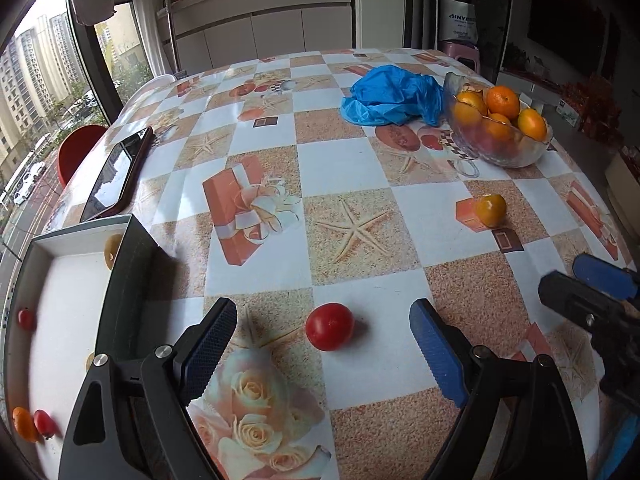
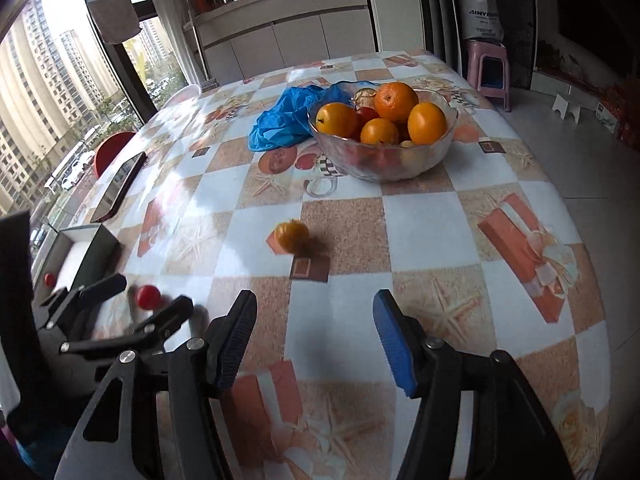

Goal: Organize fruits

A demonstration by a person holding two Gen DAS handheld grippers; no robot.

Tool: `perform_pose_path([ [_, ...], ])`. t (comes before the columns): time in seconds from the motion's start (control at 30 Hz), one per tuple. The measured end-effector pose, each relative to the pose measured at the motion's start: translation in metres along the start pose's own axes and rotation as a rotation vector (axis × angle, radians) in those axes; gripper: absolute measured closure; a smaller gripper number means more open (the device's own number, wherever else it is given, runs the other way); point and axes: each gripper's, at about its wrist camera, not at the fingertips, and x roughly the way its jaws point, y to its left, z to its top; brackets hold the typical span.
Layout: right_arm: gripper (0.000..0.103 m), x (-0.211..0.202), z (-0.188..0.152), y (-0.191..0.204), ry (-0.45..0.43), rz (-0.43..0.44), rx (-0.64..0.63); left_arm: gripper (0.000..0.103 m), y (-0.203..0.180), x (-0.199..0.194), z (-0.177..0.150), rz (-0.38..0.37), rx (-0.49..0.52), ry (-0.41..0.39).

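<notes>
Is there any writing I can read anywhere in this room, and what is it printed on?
"SINY...": large dark letters on the white bag standing behind the pink stool; the end of the word is blurred.
Smaller lines under it on the same bag: too small to read.
Phone screen: only reflections, no text.
Nothing else is legible.

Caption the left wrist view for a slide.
Open left gripper straddles a red tomato on the table; glass bowl of oranges beyond.
</notes>
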Motion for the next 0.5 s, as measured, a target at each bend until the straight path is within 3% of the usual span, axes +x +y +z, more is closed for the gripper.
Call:
perform_pose_path([
  [0.17, 0.039, 0.030, 0.018, 0.022, -0.004, -0.051, -0.067, 0.014, 0.005, 0.002, -0.001, -0.021, -0.029, -0.007],
  [0.2, 0.051, 0.032, 0.016, 0.027, -0.009, -0.063, -0.091, 0.014, 0.006, 0.002, -0.001, -0.021, -0.033, -0.011],
  [0.23, 0.071, 0.031, 0.014, 0.032, -0.016, -0.085, -0.115, 0.014, 0.006, 0.002, -0.001, -0.020, -0.034, -0.016],
  [0.3, 0.080, 0.027, 0.010, 0.032, -0.028, -0.076, -0.125, 0.019, 0.005, 0.002, -0.001, -0.025, -0.035, -0.029],
  [0.37, 0.080, 0.017, 0.006, 0.026, -0.045, -0.052, -0.103, 0.050, 0.004, -0.001, -0.001, -0.042, -0.029, -0.047],
  [0.4, 0.080, 0.011, 0.004, 0.023, -0.054, -0.038, -0.094, 0.057, 0.003, -0.002, -0.001, -0.053, -0.023, -0.051],
  [0.43, 0.080, 0.005, 0.001, 0.019, -0.055, -0.022, -0.087, 0.076, 0.001, -0.003, -0.002, -0.065, -0.014, -0.056],
  [0.5, 0.080, -0.006, -0.008, 0.015, -0.049, -0.008, -0.085, 0.081, 0.000, -0.006, -0.005, -0.068, -0.008, -0.061],
])
